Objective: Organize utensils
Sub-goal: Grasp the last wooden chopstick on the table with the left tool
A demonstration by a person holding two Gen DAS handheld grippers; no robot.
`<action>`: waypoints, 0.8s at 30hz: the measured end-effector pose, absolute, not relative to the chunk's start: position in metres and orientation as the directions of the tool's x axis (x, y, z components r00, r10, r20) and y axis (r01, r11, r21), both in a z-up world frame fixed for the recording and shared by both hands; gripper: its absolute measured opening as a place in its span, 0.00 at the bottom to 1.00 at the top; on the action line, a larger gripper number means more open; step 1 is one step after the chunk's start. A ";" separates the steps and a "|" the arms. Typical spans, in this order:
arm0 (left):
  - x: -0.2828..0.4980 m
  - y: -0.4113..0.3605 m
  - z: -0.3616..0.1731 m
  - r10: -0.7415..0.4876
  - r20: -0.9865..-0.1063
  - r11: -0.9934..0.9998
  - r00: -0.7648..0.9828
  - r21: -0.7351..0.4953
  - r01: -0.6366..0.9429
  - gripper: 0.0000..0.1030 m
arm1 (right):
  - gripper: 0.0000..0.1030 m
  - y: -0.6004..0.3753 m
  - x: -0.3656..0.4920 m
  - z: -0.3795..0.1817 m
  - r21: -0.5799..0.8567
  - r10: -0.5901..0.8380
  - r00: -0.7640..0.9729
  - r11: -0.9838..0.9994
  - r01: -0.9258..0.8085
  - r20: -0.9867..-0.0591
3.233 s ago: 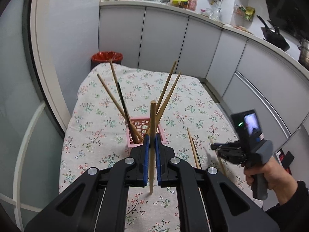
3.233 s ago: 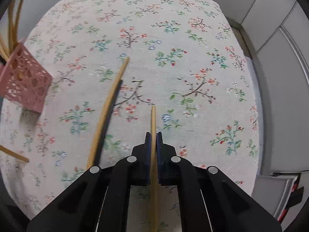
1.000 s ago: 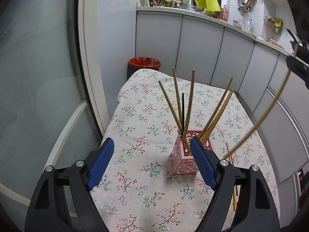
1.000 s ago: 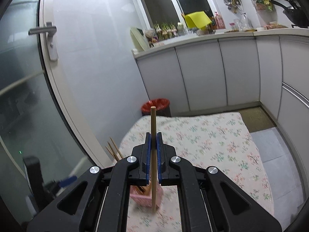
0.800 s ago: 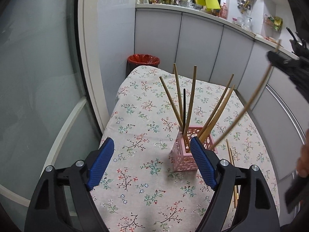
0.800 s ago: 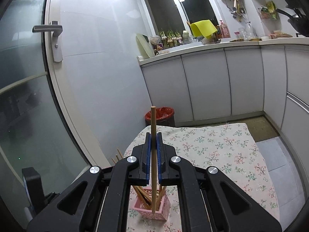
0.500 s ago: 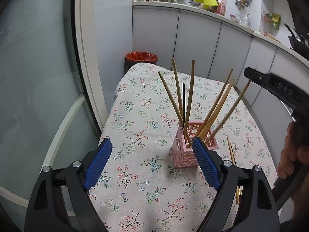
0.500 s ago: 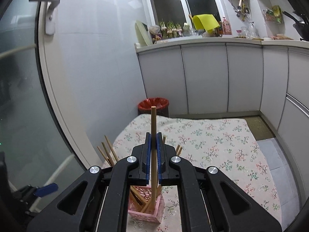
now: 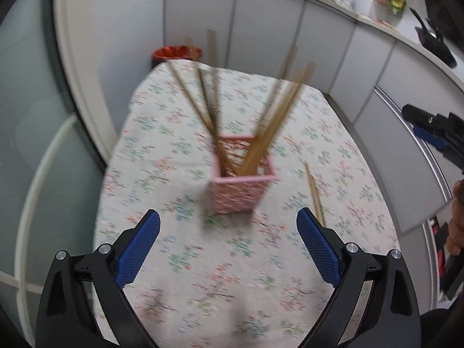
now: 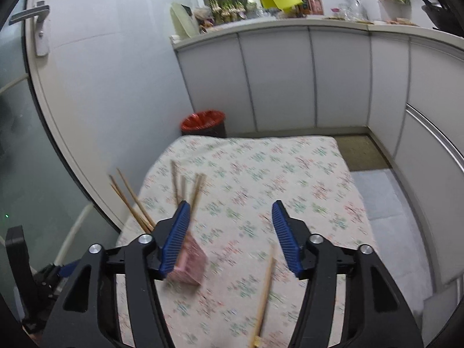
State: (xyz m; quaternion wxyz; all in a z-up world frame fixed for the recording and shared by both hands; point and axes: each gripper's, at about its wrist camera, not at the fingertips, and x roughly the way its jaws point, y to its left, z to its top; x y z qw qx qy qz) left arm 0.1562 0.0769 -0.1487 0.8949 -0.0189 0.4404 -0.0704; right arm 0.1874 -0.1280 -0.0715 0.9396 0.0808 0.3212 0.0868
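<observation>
A pink lattice holder point(image 9: 242, 187) stands mid-table on the floral cloth and holds several wooden chopsticks point(image 9: 272, 133) that lean outward. My left gripper point(image 9: 229, 246) is open and empty, just in front of the holder. My right gripper point(image 10: 230, 236) is open and empty, above the table to the right of the holder point(image 10: 188, 266). It also shows at the right edge of the left wrist view point(image 9: 435, 133). Loose chopsticks point(image 9: 314, 195) lie on the cloth right of the holder; they also show in the right wrist view point(image 10: 265, 295).
The table point(image 10: 290, 174) has a floral cloth. A red bin point(image 10: 204, 121) stands beyond its far edge. White cabinets point(image 10: 290, 81) line the back and right. A glass door point(image 9: 34, 116) is close on the left.
My right gripper has opened and let its chopstick go into the holder, then drawn back to the right. My left gripper has tipped down toward the table, still open.
</observation>
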 end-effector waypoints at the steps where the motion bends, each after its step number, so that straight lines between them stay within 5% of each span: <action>1: 0.156 0.066 -0.151 -0.155 -0.793 0.987 0.589 -0.097 0.129 0.90 | 0.64 -0.137 0.185 -0.075 0.207 0.202 0.767 0.974 -0.092 -0.609; 12: 0.171 -0.016 -0.189 -0.172 -0.873 0.967 0.456 -0.061 0.249 0.89 | 0.89 -0.199 0.179 -0.136 0.161 0.121 0.559 0.987 0.023 -0.820; 16: 0.185 -0.042 -0.204 -0.205 -0.892 0.956 0.404 -0.093 0.279 0.67 | 0.90 -0.215 0.178 -0.155 0.125 0.093 0.509 0.992 0.029 -0.856; 19: 0.210 -0.067 -0.225 -0.222 -0.909 0.949 0.352 -0.119 0.292 0.38 | 0.91 -0.227 0.177 -0.164 0.119 0.086 0.491 0.992 0.036 -0.867; 24: 0.256 -0.087 -0.257 -0.179 -0.927 0.962 0.330 -0.095 0.255 0.13 | 0.91 -0.254 0.182 -0.181 0.174 0.114 0.452 0.980 0.094 -0.885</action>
